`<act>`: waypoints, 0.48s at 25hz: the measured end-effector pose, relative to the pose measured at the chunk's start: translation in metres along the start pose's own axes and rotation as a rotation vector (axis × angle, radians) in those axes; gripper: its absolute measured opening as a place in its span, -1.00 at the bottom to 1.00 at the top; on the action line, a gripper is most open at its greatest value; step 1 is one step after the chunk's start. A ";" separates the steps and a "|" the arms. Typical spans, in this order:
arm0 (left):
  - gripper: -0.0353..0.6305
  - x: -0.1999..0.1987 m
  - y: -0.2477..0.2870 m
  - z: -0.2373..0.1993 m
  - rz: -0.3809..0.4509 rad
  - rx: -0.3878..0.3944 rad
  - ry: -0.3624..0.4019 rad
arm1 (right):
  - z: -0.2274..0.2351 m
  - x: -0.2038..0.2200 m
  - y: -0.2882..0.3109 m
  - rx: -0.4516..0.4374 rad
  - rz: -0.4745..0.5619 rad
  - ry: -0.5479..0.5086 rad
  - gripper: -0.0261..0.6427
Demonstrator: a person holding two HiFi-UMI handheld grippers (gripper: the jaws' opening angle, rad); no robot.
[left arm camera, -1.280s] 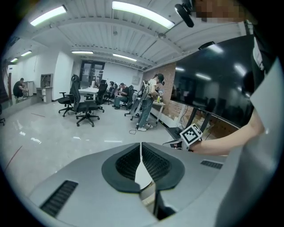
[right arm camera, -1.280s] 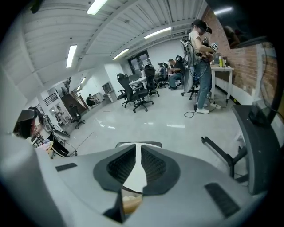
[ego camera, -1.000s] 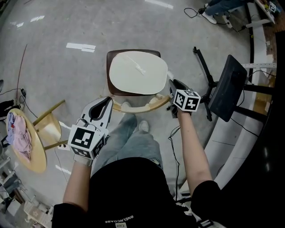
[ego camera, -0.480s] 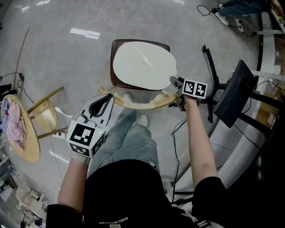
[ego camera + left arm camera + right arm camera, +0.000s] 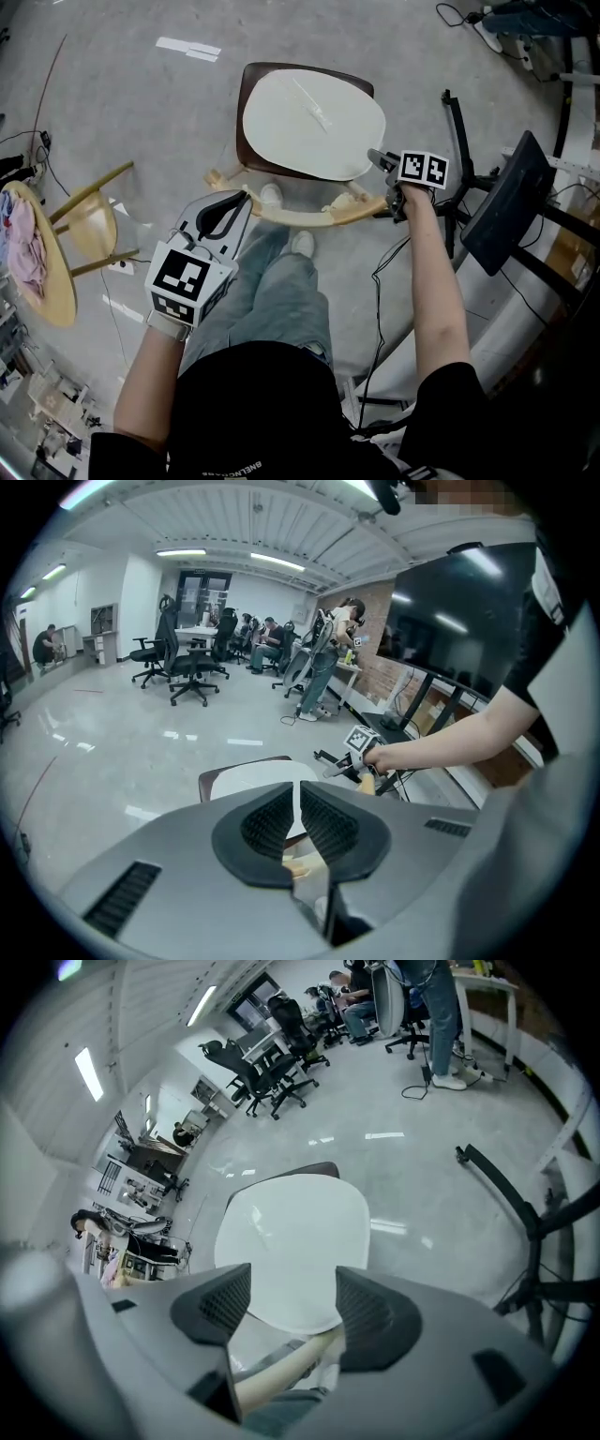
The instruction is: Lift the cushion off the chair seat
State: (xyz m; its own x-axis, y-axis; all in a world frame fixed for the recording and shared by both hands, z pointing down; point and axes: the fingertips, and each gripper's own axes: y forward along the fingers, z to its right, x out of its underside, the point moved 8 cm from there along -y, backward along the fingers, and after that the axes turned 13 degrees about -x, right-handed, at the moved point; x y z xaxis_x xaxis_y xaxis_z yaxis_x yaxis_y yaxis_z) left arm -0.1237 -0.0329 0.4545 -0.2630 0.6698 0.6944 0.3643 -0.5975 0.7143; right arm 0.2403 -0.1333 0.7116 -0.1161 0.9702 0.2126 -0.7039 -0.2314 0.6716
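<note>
Cushion [image 5: 309, 122] sits on the chair [image 5: 246, 94] seat, upper centre. Right gripper [image 5: 380, 161] is at its right edge, jaws just opening wide, gripping nothing. Left gripper [image 5: 246, 195], lower left: jaws narrow, empty.

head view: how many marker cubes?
2. One cube sits on the left gripper, lower left. The other cube sits on the right gripper, beside the cushion's right edge. None looks hidden.

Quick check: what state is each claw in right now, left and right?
Left claw: shut, empty.
Right claw: open, jaws have just been opening, nothing gripped, close to the cushion edge.
</note>
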 end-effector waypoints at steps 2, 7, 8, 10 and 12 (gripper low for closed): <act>-0.84 0.003 0.004 0.001 -0.012 0.004 0.000 | 0.006 0.002 0.008 0.003 -0.014 0.006 -0.11; -0.84 0.011 0.016 0.001 -0.036 0.006 -0.005 | 0.025 0.007 0.022 0.008 -0.023 0.043 -0.07; -0.84 0.012 0.018 0.001 -0.039 0.006 -0.006 | 0.029 0.008 0.024 0.011 -0.022 0.050 -0.07; -0.84 0.015 0.022 0.000 -0.047 0.007 -0.007 | 0.039 0.009 0.028 0.019 -0.022 0.065 -0.02; -0.84 0.018 0.026 -0.002 -0.056 0.008 -0.011 | 0.048 0.011 0.032 0.026 -0.022 0.082 0.00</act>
State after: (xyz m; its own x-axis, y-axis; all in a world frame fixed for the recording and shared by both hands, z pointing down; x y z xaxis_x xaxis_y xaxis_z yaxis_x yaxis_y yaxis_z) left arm -0.1206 -0.0367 0.4856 -0.2734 0.7071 0.6522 0.3563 -0.5554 0.7514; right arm 0.2498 -0.1334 0.7693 -0.1588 0.9774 0.1397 -0.6886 -0.2110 0.6937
